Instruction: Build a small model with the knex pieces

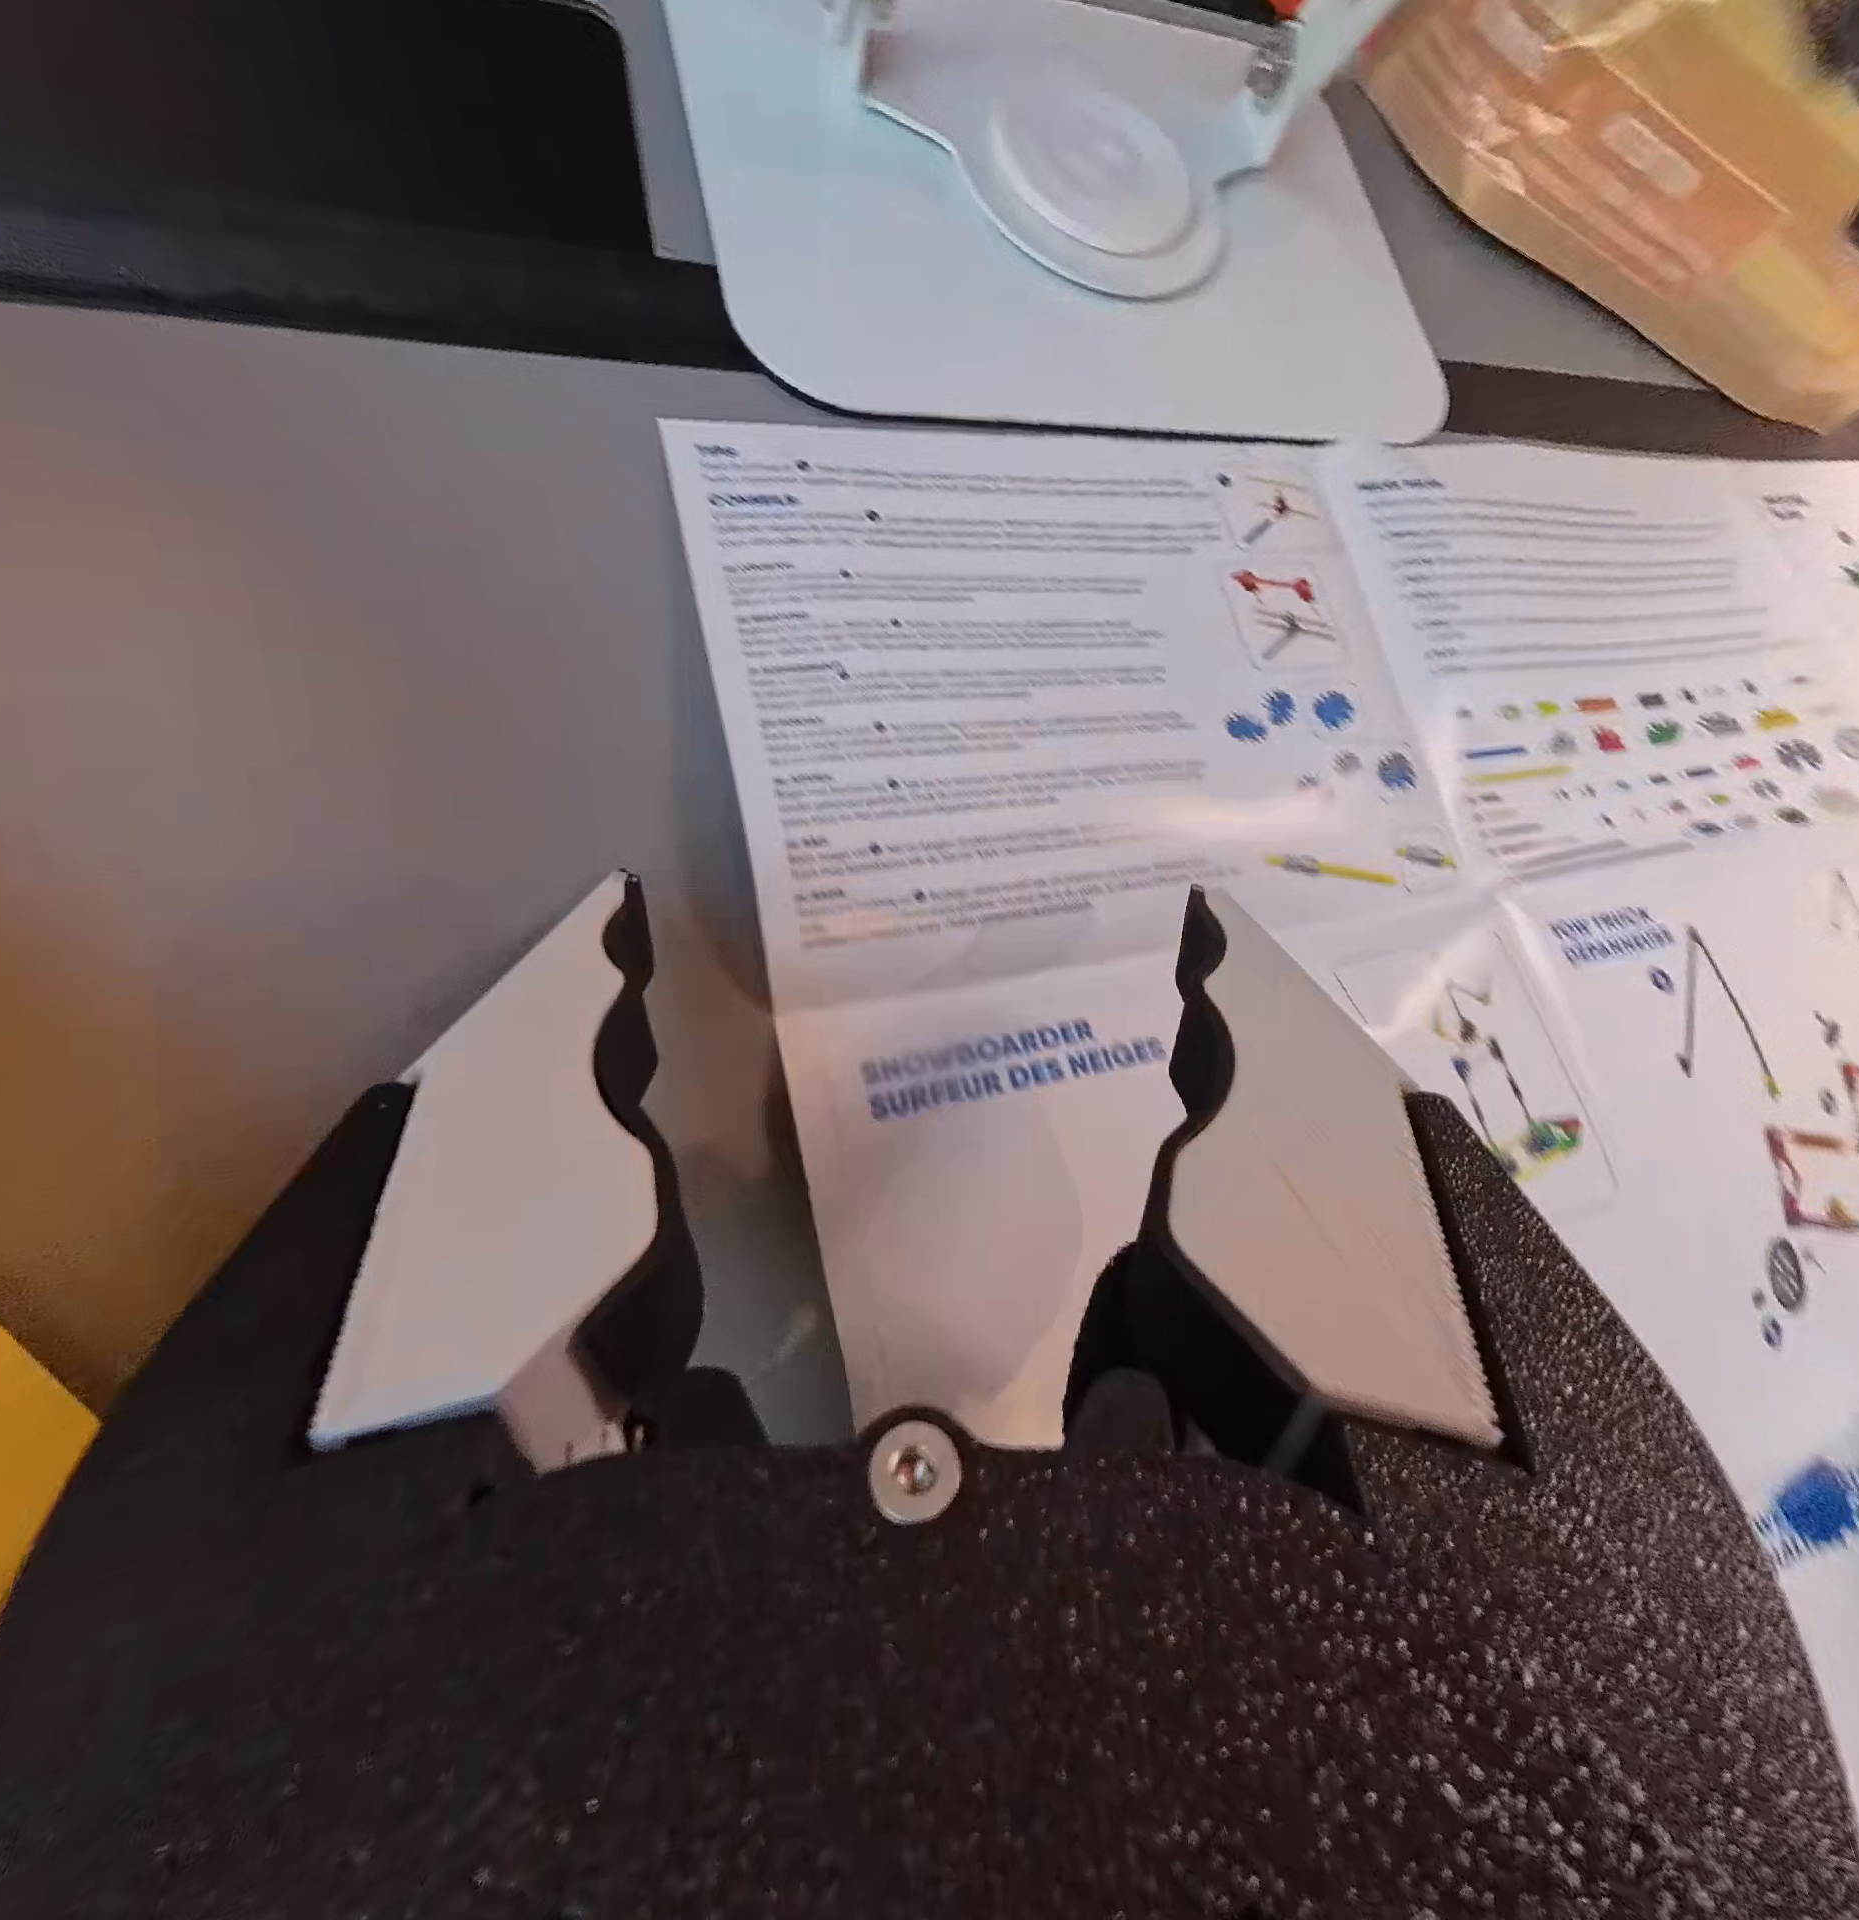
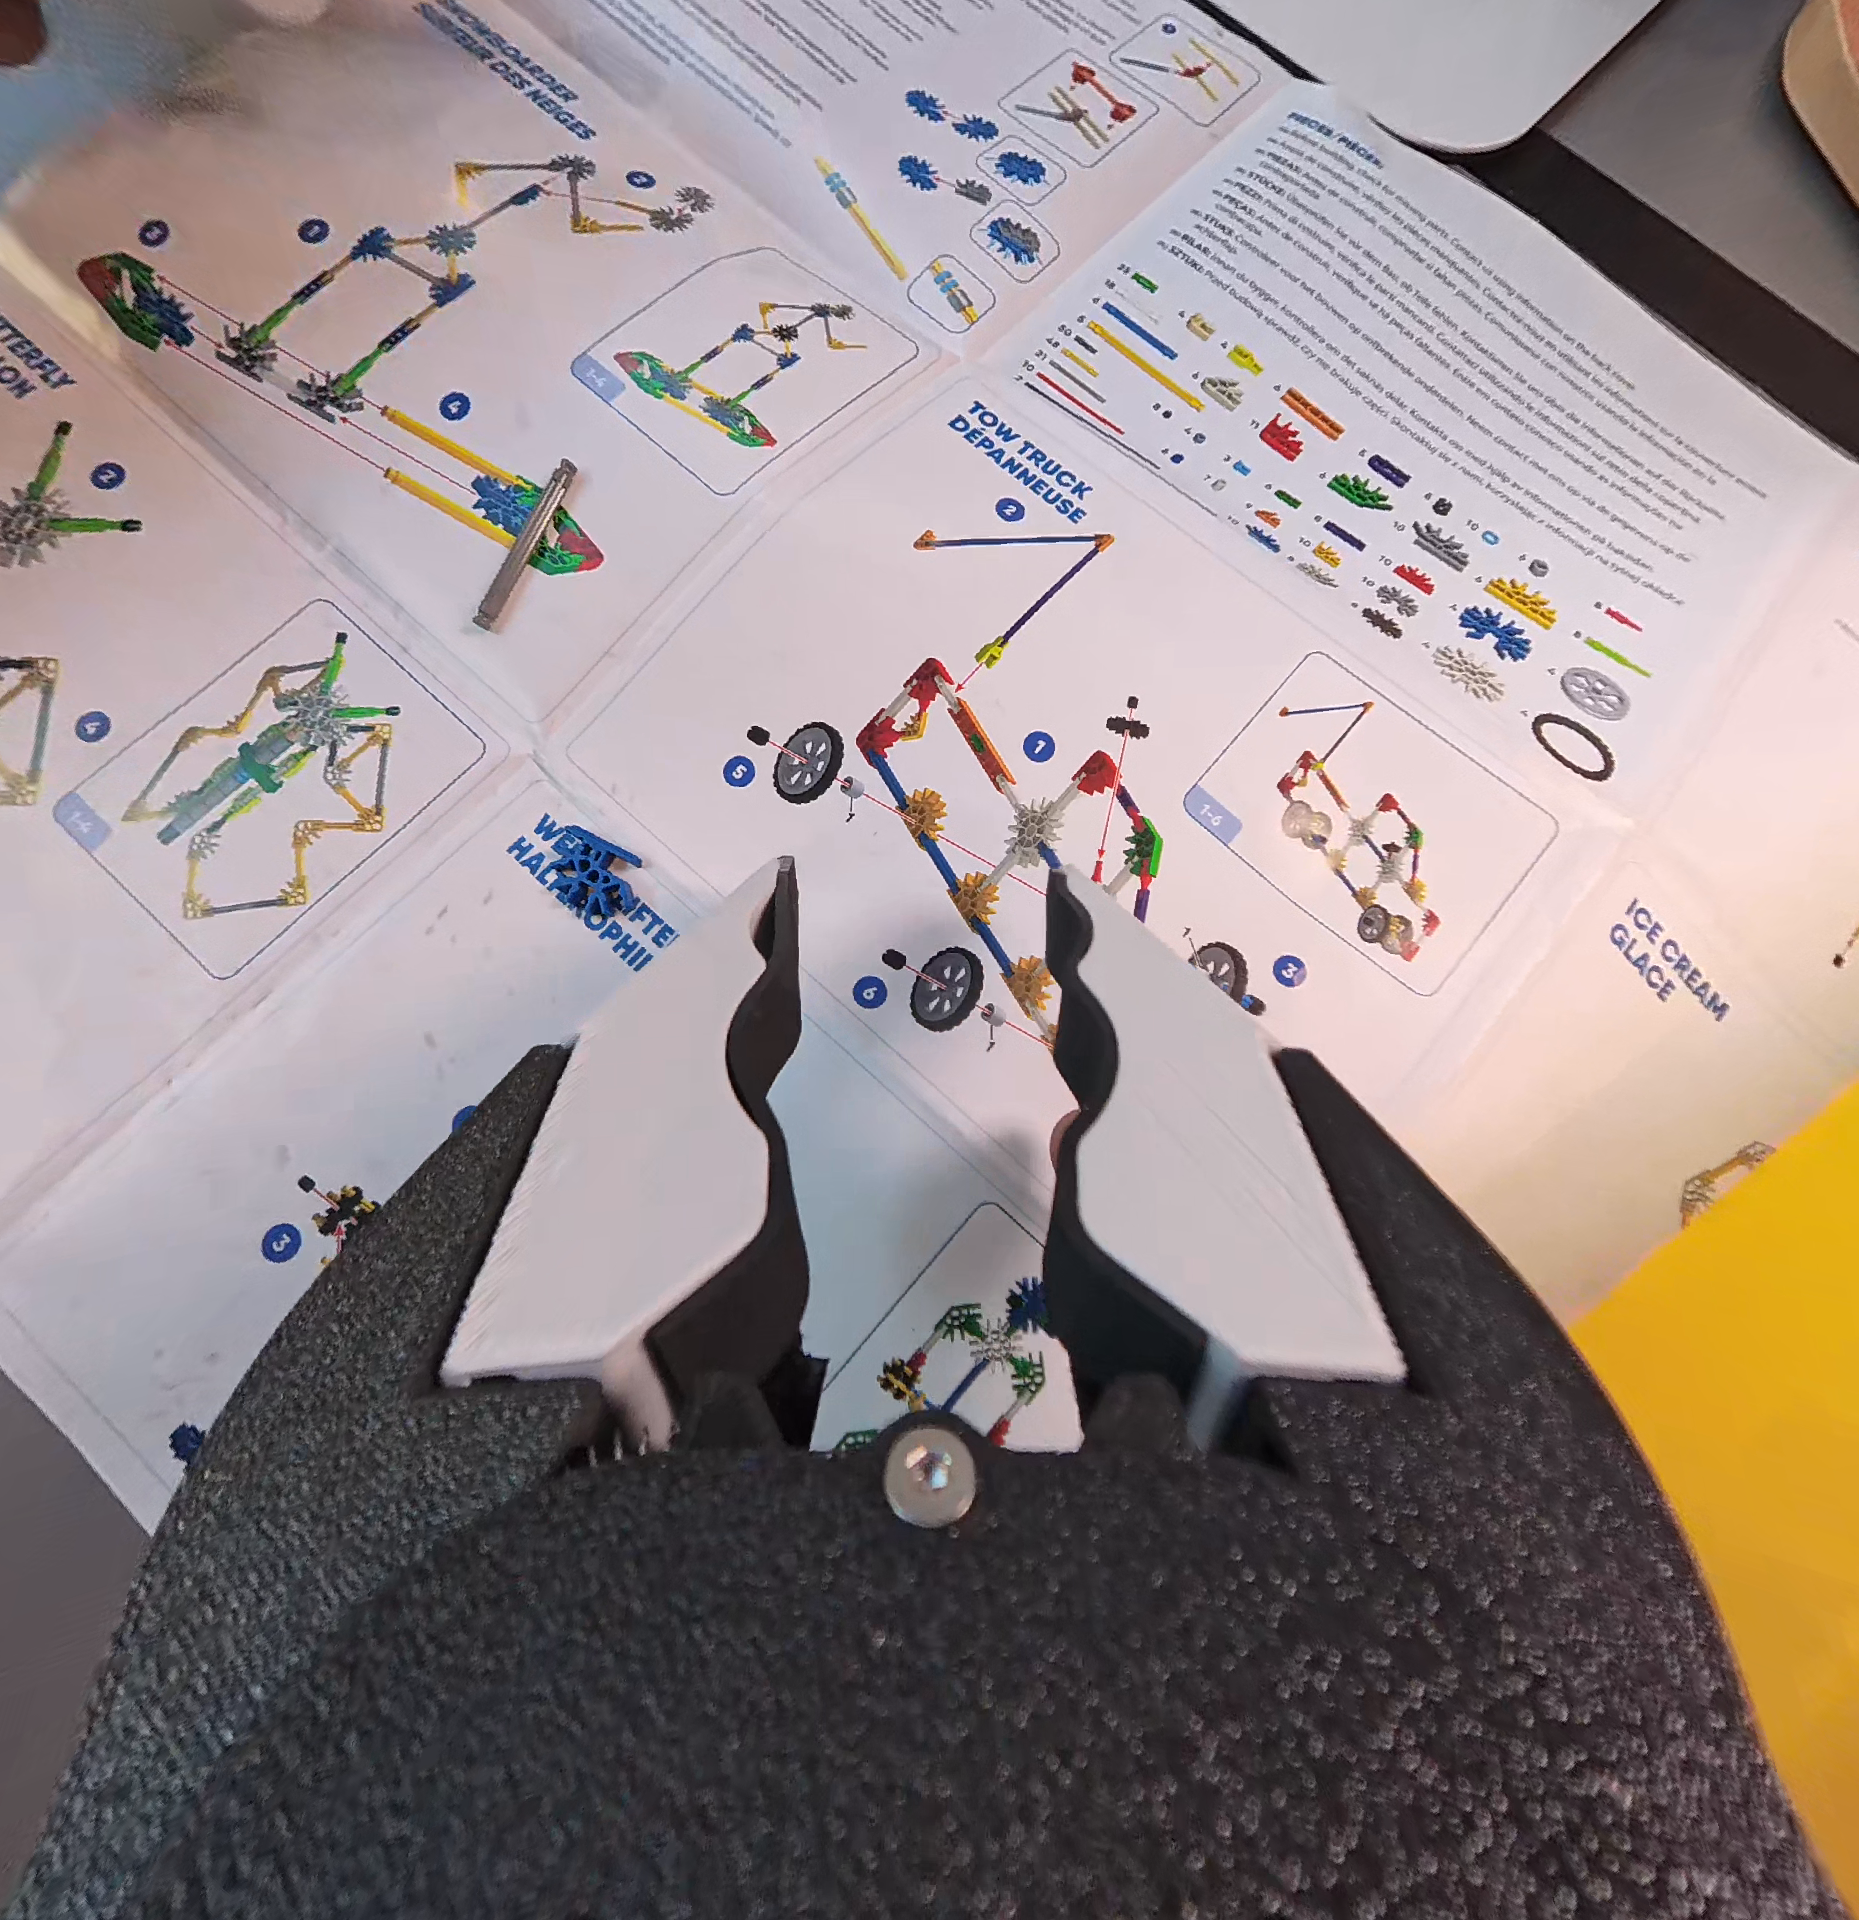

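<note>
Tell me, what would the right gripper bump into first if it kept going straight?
Probably just the paper sheet. The right gripper is open and empty, with only printed pictures ahead. The grey rod and blue piece lie off to its left.

Left gripper (image 1: 909, 899) tilted downward, white fingers (image 1: 509, 1143) with wavy black inner pads spread wide, jaws empty, right gripper (image 2: 920, 873) also angled downward, jaws parted more narrowly, nothing between them

We count one unfolded instruction sheet (image 2: 634, 665), one grey rod (image 2: 527, 542) lying on it, one blue connector piece (image 2: 590, 871), one white stand base (image 1: 1060, 260), one cardboard box (image 1: 1631, 187) and one yellow panel (image 2: 1756, 1455).
</note>
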{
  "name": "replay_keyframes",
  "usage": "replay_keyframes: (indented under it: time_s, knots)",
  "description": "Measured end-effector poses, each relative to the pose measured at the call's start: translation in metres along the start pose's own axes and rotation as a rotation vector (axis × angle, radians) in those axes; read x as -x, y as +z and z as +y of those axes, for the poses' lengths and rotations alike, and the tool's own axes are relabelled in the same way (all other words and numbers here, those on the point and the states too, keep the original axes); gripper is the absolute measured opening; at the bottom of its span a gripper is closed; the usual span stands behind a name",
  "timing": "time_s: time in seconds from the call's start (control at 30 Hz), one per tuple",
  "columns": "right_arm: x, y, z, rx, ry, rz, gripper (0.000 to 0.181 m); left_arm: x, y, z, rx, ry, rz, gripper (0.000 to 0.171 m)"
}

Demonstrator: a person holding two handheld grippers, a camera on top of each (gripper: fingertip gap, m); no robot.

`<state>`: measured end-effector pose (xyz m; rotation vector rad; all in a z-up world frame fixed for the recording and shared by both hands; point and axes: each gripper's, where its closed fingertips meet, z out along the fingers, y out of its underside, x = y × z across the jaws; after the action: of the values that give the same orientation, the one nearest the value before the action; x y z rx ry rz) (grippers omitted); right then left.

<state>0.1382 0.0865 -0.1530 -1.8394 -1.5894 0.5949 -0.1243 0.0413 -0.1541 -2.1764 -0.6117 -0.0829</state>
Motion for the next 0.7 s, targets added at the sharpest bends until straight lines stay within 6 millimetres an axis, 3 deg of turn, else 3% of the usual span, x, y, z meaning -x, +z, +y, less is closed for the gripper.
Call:
replay_keyframes:
  time_s: [0.1,0.13,0.17,0.2,0.27,0.33,0.37,0.43,0.5,0.57,0.6,0.63,0.7]
  knots:
    - [0.004,-0.003,-0.002,-0.028,-0.005,-0.018,0.045,0.016,0.023,-0.014,0.031,-0.053,-0.044,0.093]
    - [0.005,-0.004,-0.002,-0.038,-0.003,-0.025,0.044,0.014,0.026,-0.018,0.042,-0.073,-0.023,0.093]
    - [0.005,-0.006,-0.003,-0.050,0.002,-0.032,0.044,0.006,0.026,-0.021,0.065,-0.093,0.031,0.077]
    - [0.006,-0.008,-0.003,-0.063,0.009,-0.042,0.043,-0.002,0.026,-0.023,0.084,-0.116,0.092,0.078]
    - [0.005,-0.012,-0.004,-0.082,0.023,-0.058,0.041,-0.007,0.023,-0.028,0.092,-0.175,0.166,0.073]
    - [0.002,-0.013,-0.005,-0.101,0.041,-0.068,0.040,-0.012,0.016,-0.035,0.063,-0.262,0.278,0.056]
    - [0.002,-0.014,-0.006,-0.109,0.051,-0.078,0.040,-0.019,0.010,-0.042,0.032,-0.315,0.380,0.042]
    - [0.003,-0.016,-0.009,-0.127,0.059,-0.090,0.039,-0.032,-0.011,-0.057,-0.052,-0.385,0.580,0.031]
    - [0.004,-0.018,-0.012,-0.140,0.051,-0.086,0.039,-0.038,-0.023,-0.061,-0.085,-0.355,0.657,0.029]
    - [0.005,-0.018,-0.014,-0.145,0.050,-0.091,0.039,-0.038,-0.019,-0.056,-0.037,-0.345,0.658,0.035]
    - [0.006,-0.018,-0.014,-0.146,0.052,-0.092,0.039,-0.036,-0.015,-0.056,-0.008,-0.374,0.656,0.051]
    - [0.006,-0.017,-0.014,-0.145,0.053,-0.095,0.039,-0.031,-0.012,-0.059,0.001,-0.411,0.652,0.055]
    - [0.007,-0.018,-0.012,-0.140,0.054,-0.091,0.039,-0.026,-0.009,-0.068,-0.004,-0.467,0.671,0.050]
